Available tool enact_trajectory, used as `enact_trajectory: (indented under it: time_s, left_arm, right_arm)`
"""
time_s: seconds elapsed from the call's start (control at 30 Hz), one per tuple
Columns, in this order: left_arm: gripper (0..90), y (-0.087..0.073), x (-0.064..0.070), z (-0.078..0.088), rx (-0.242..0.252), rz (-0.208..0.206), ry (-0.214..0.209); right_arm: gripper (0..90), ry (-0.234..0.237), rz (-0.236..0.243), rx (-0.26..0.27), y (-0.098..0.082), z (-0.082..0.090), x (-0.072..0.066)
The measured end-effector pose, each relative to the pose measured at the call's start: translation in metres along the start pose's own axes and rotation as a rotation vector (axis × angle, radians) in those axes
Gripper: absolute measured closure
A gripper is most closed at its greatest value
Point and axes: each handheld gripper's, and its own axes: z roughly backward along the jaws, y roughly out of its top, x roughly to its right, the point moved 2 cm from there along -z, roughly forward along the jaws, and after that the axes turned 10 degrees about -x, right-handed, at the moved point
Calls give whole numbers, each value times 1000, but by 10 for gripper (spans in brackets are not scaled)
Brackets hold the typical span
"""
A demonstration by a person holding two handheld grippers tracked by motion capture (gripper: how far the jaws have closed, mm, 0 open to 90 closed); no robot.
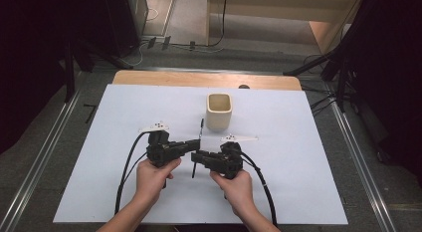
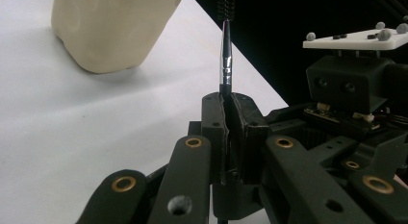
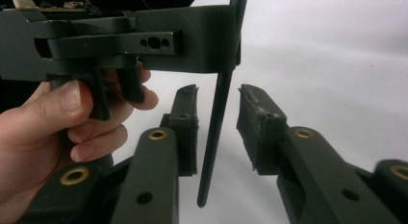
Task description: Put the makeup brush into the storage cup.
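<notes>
- In your left gripper view, the top edge is cutting off the brush's (image 2: pixel 225 56) bristles and the cup's (image 2: pixel 108 29) rim.
- The left gripper's (image 2: pixel 230 113) pads are hiding the handle's middle.
- In your right gripper view, the frame is cropping the brush (image 3: pixel 217 132) above.
- From above, the brush (image 1: pixel 198 147) is looking too thin to read.

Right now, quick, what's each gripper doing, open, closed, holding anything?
Left gripper: shut on the thin brush, holding it upright.
Right gripper: open, jaws either side of the brush's dark handle, pads not yet pressing on it.
</notes>
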Motion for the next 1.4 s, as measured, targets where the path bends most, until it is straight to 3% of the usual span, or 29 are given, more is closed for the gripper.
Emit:
enact_trajectory:
  time_s: [0.23, 0.43, 0.63, 0.67, 0.8, 0.87, 0.9, 0.93, 1.0, 1.23, 1.4]
  left_arm:
    - [850, -1, 2, -2, 0, -7, -2]
    - [847, -1, 0, -2, -3, -8, -15]
    - [836, -2, 2, -1, 3, -38, 9]
    - [698, -1, 3, -1, 4, -36, 4]
    - [662, 0, 2, 1, 8, -44, 13]
    - [560, 1, 1, 3, 18, -38, 7]
    - [559, 2, 0, 3, 19, -46, -1]
    - [558, 2, 0, 4, 11, -47, -3]
    - [458, 3, -1, 3, -14, -45, 5]
    - [456, 4, -1, 5, -43, -61, 3]
    - [455, 5, -2, 8, -47, -51, -5]
  right_arm:
    - [834, 11, -17, -12, 1, 0, 0]
    - [857, 19, -52, -30, 2, 1, 2]
    - [858, 14, -45, -41, 2, 1, 2]
    - [858, 12, -45, -40, 2, 1, 2]
    - [858, 8, -46, -42, 3, 3, 4]
    - [858, 7, -49, -44, 3, 3, 4]
    - [858, 3, -45, -42, 3, 3, 5]
    - [858, 1, -44, -41, 3, 4, 5]
    - [858, 1, -46, -45, 3, 4, 6]
    - [858, -2, -83, -76, 5, 5, 8]
    - [858, -13, -73, -74, 5, 7, 10]
